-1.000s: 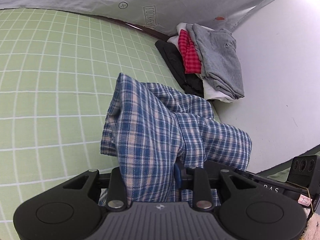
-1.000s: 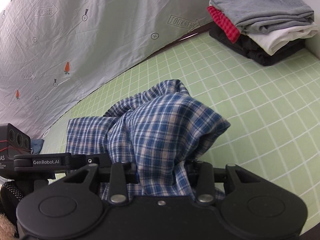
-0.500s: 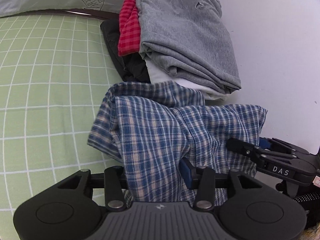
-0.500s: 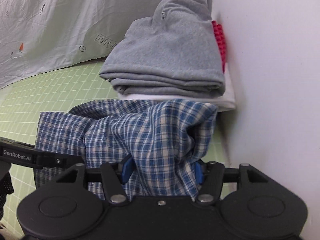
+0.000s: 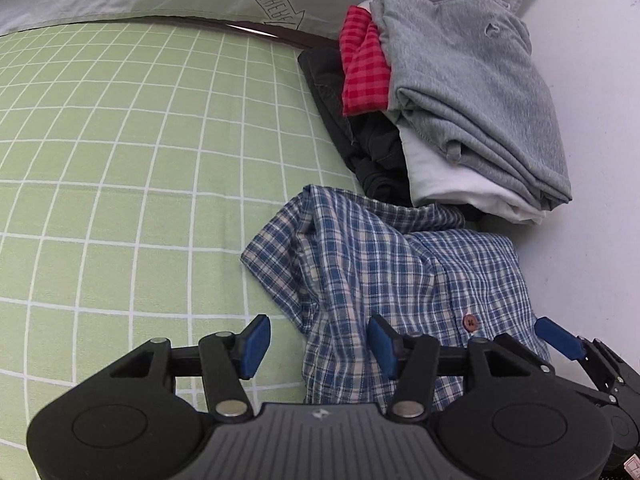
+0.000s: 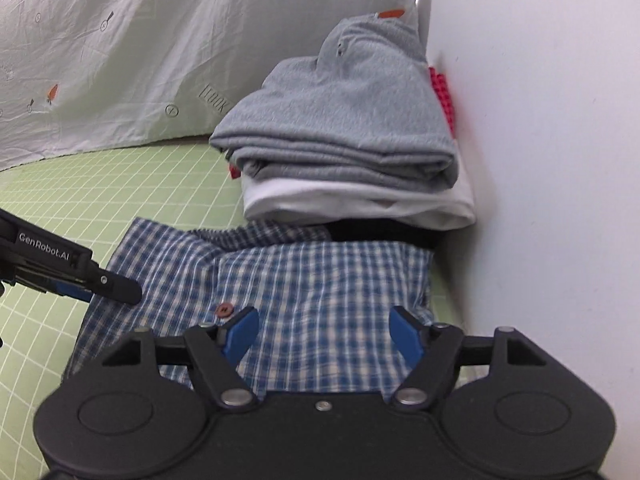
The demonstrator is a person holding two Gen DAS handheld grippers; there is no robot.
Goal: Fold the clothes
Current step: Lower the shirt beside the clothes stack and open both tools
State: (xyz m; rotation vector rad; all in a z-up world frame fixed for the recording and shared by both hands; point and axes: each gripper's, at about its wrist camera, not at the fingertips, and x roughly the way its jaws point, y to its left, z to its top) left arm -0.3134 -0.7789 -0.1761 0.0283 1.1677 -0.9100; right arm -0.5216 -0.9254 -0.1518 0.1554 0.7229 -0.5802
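Lying folded on the green grid mat (image 5: 120, 160), the plaid shirt (image 5: 400, 272) apparently touches the clothes stack (image 5: 460, 92); left gripper (image 5: 318, 344) and right gripper (image 6: 320, 334) jaws are opening, gripping nothing.

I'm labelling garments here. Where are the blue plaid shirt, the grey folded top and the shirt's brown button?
blue plaid shirt (image 5: 380, 264): left wrist view, middle of its upper layer.
grey folded top (image 6: 340, 120): right wrist view, top face.
brown button (image 6: 224, 310): right wrist view, its centre.

1. The near edge of the plaid shirt (image 5: 400, 276) is hidden behind the left gripper (image 5: 318, 344).
2. Below the grey garment (image 6: 340, 128), the black garment (image 5: 360, 152) is largely covered.
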